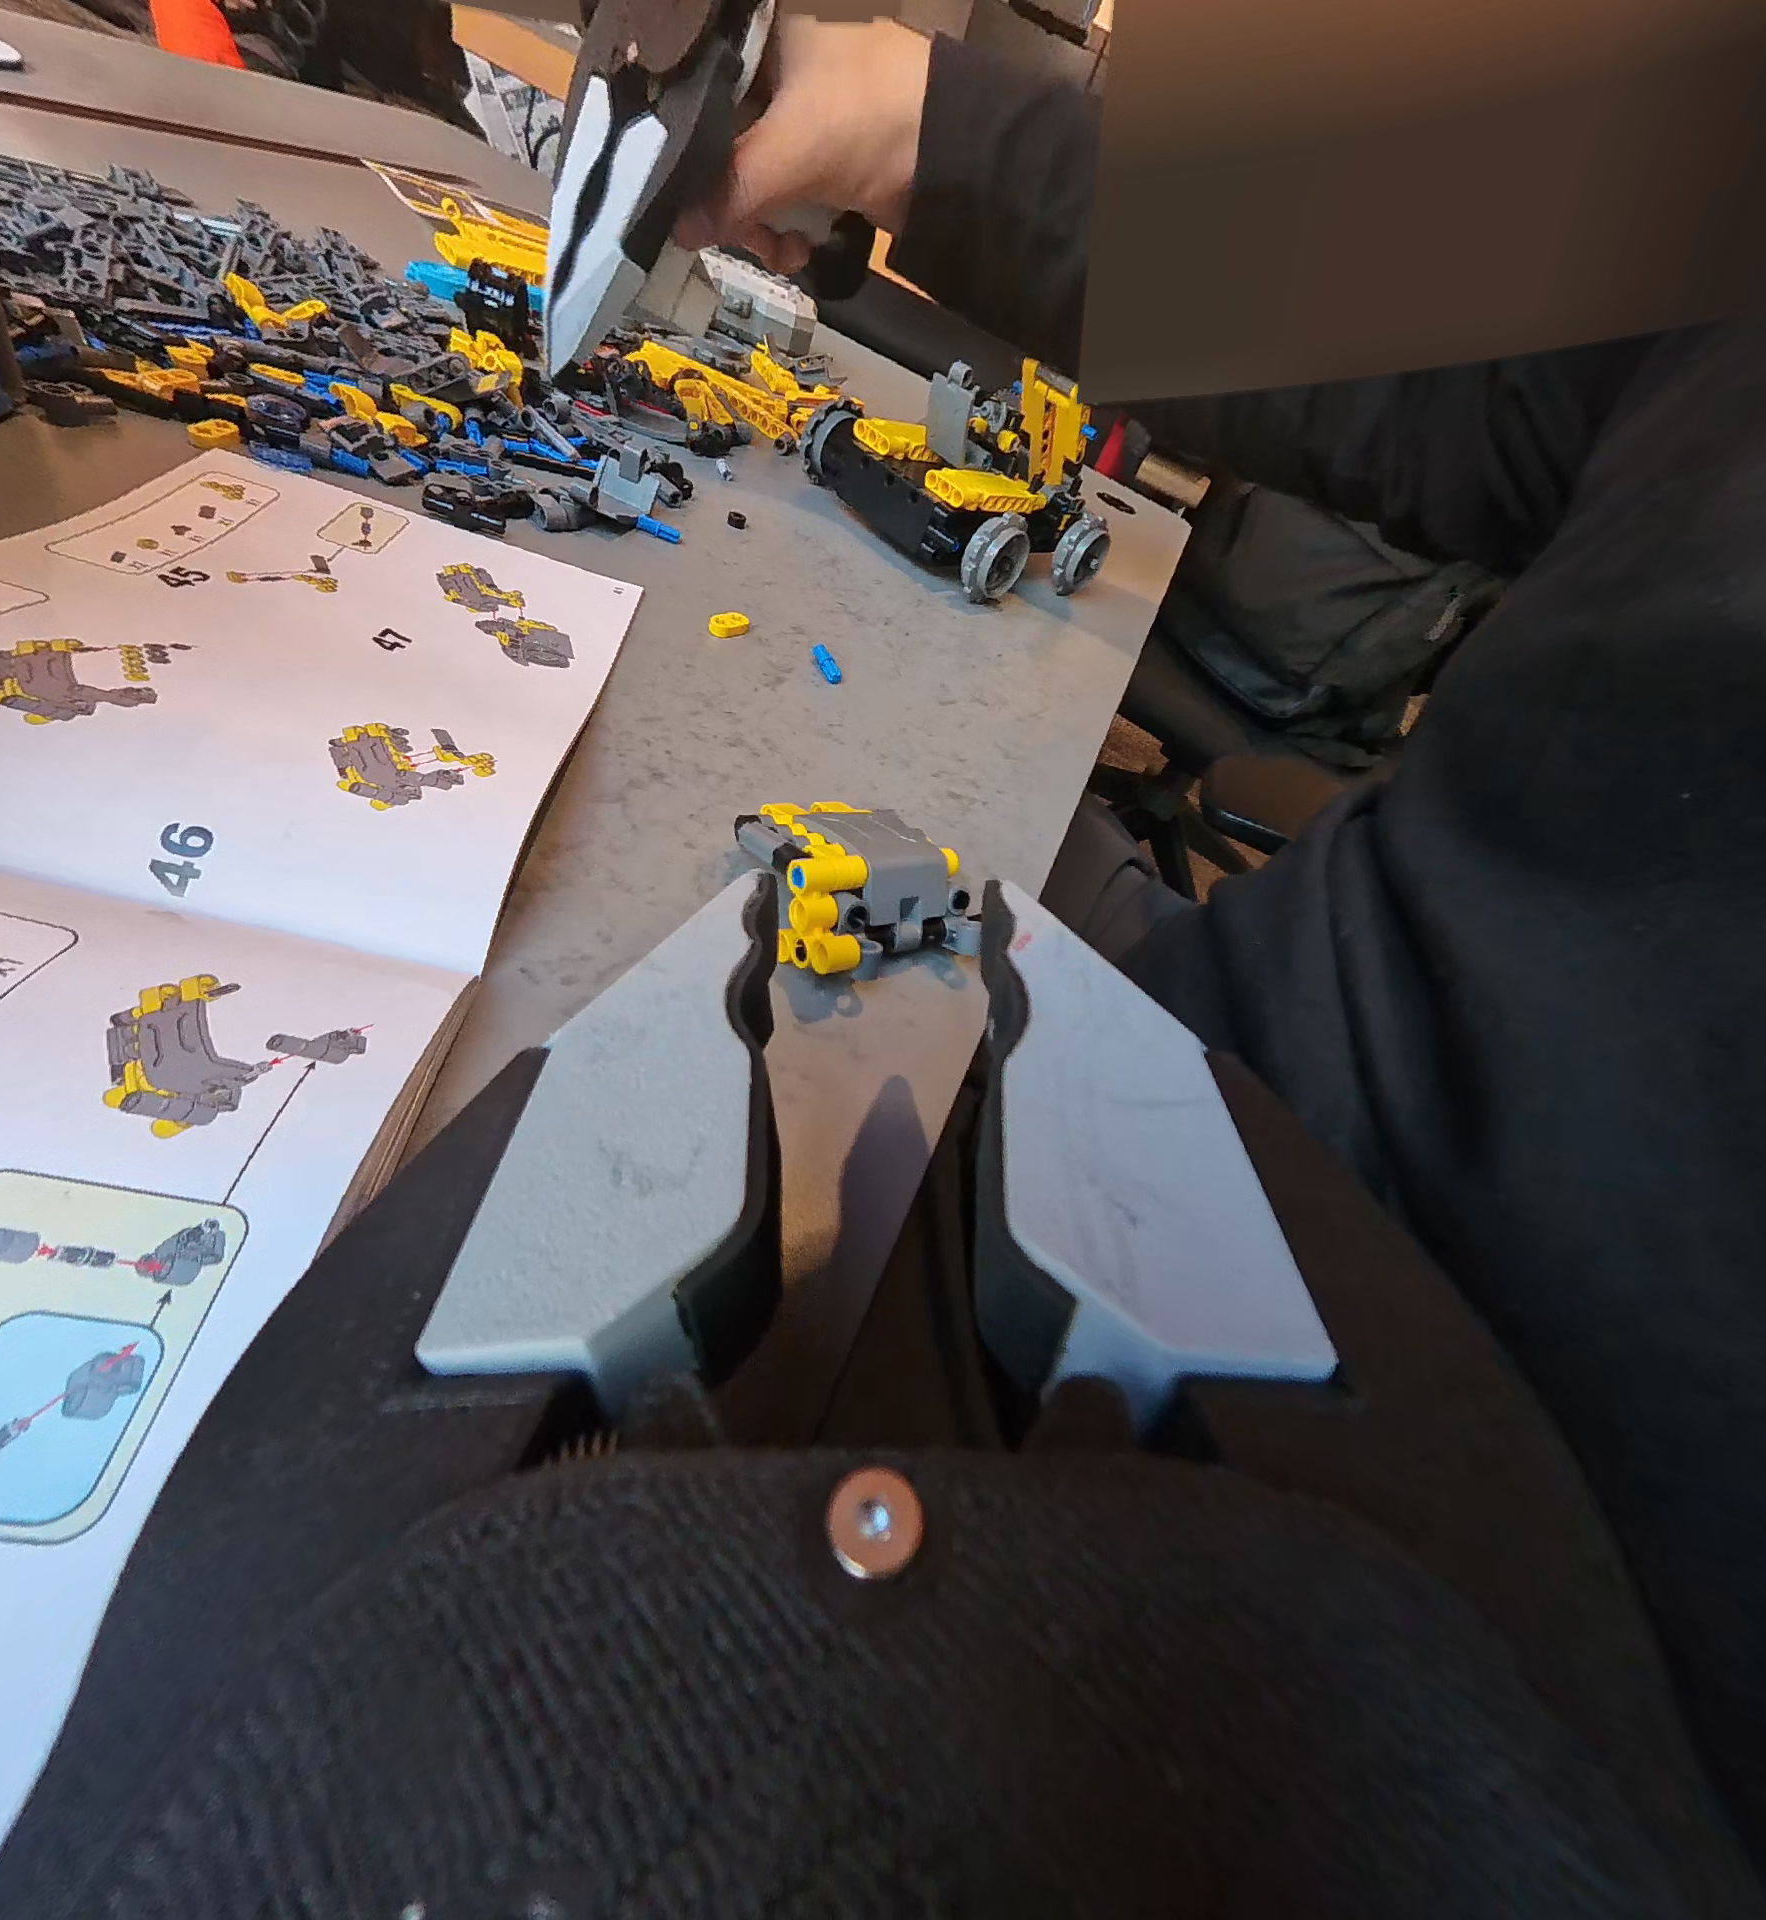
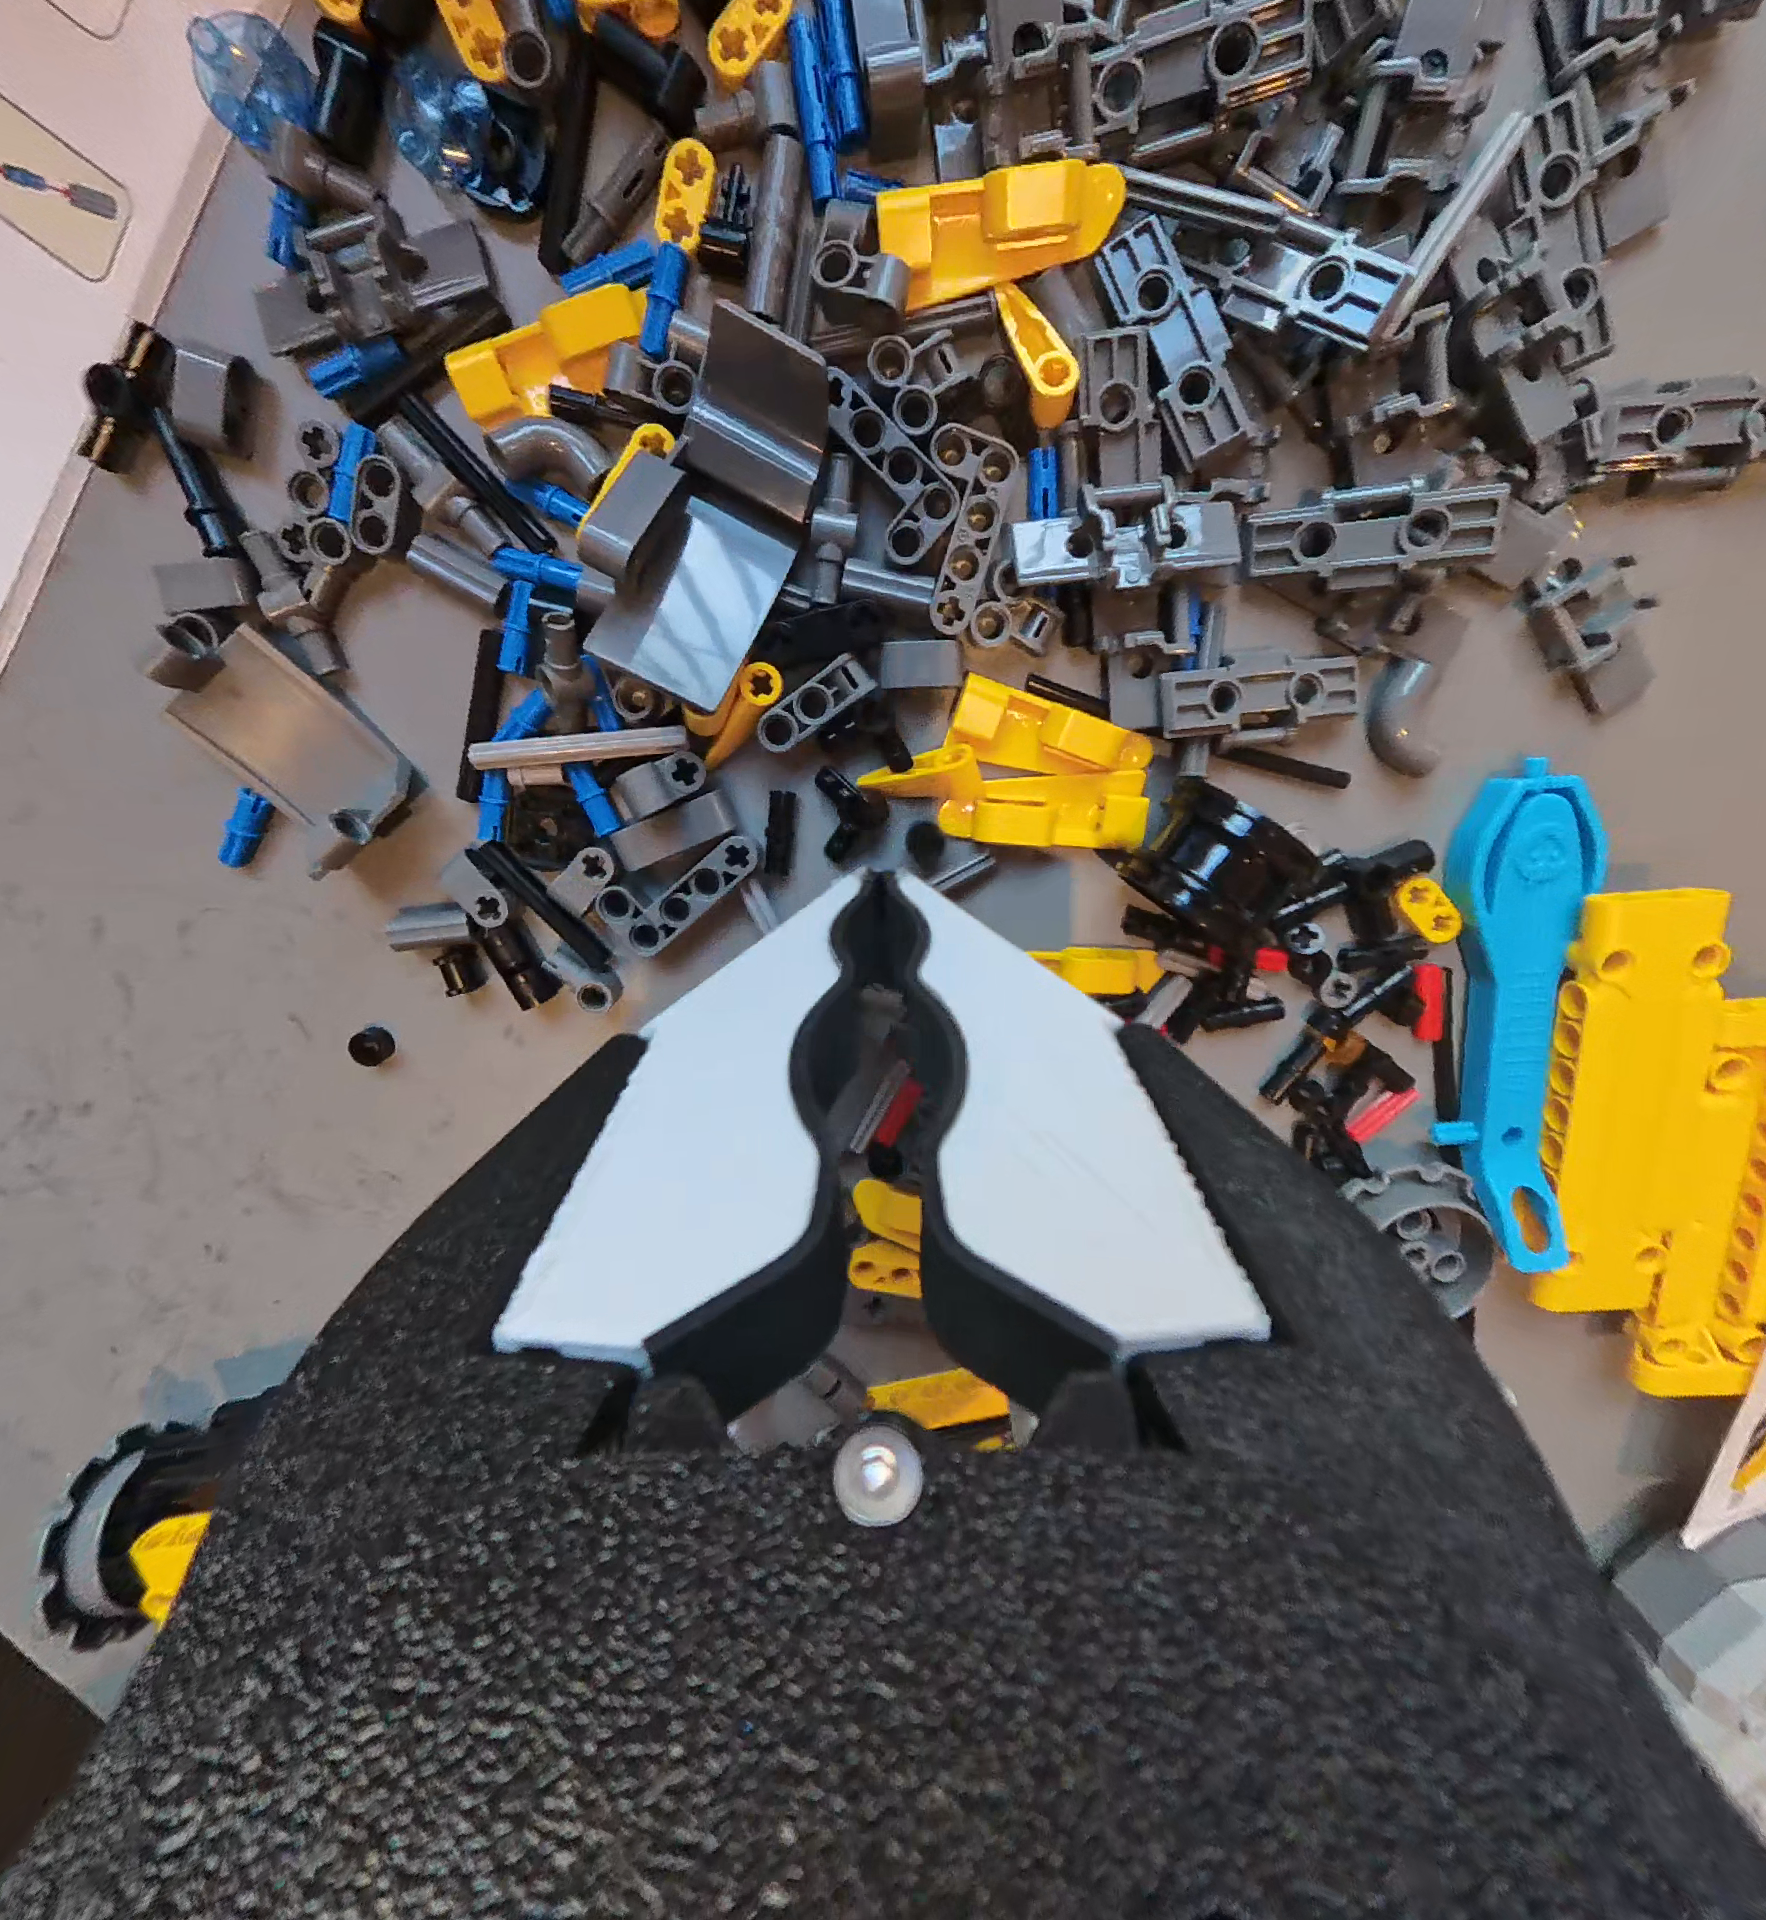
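You're resting the left gripper, fingers wide, around the small yellow-and-grey brick assembly beside the open instruction booklet; right gripper, tips closed and empty, is hovering over the loose-parts pile

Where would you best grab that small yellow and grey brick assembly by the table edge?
Grip the small assembly across its two side faces, from the near side where the open left gripper already flanks it. The grey body looks flat-sided there; the yellow pin ends are round and may slip.
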